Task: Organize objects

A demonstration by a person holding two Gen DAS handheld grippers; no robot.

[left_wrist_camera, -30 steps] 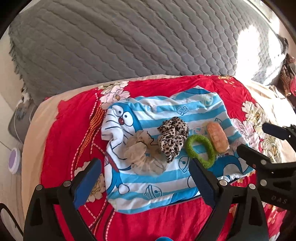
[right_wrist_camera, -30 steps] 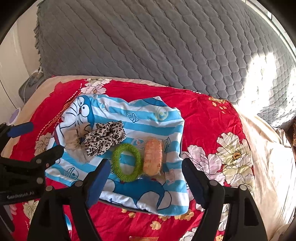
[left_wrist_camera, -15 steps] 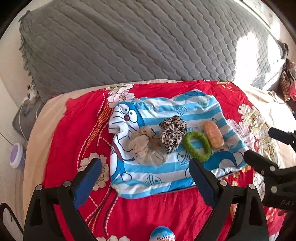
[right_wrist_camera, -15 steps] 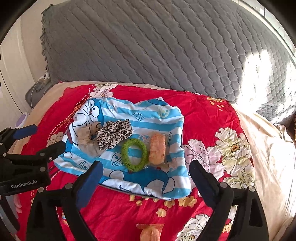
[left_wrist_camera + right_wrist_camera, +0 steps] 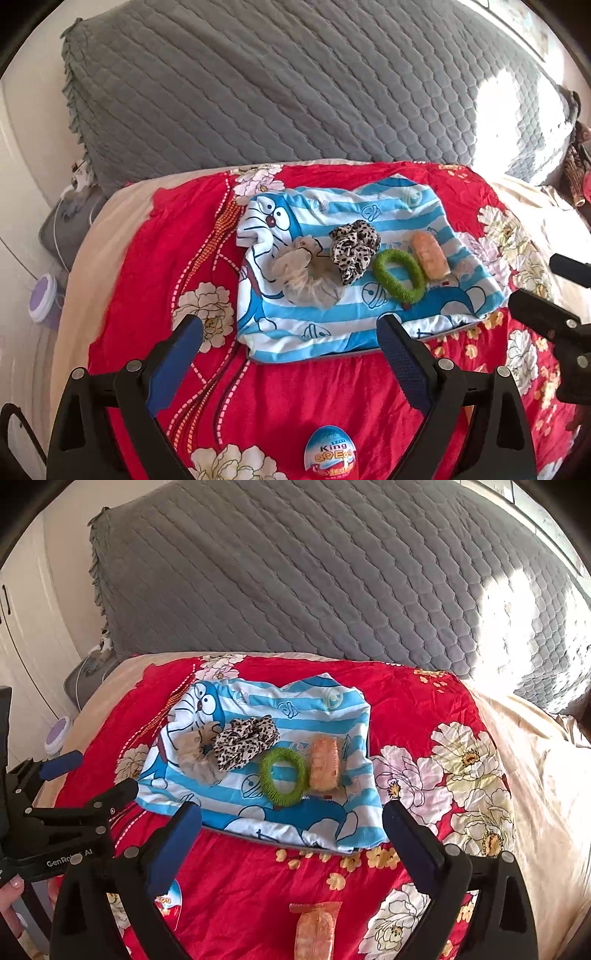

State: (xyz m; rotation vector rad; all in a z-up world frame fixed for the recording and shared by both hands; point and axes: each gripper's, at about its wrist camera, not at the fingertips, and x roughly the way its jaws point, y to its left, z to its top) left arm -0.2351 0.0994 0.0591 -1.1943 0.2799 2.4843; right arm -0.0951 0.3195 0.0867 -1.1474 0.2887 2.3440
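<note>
Striped cloth (image 5: 258, 812), mid-frame, already carries 4 things in a row; egg (image 5: 330, 453) and snack pack (image 5: 314, 930) remain at bottom. Left jaws gape empty, right jaws opening, empty.

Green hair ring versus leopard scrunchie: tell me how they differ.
The green hair ring is one plain colour; the leopard scrunchie is spotted black and tan. The green hair ring lies as an open loop; the leopard scrunchie is bunched up. Both rest on the striped cartoon cloth.
</note>
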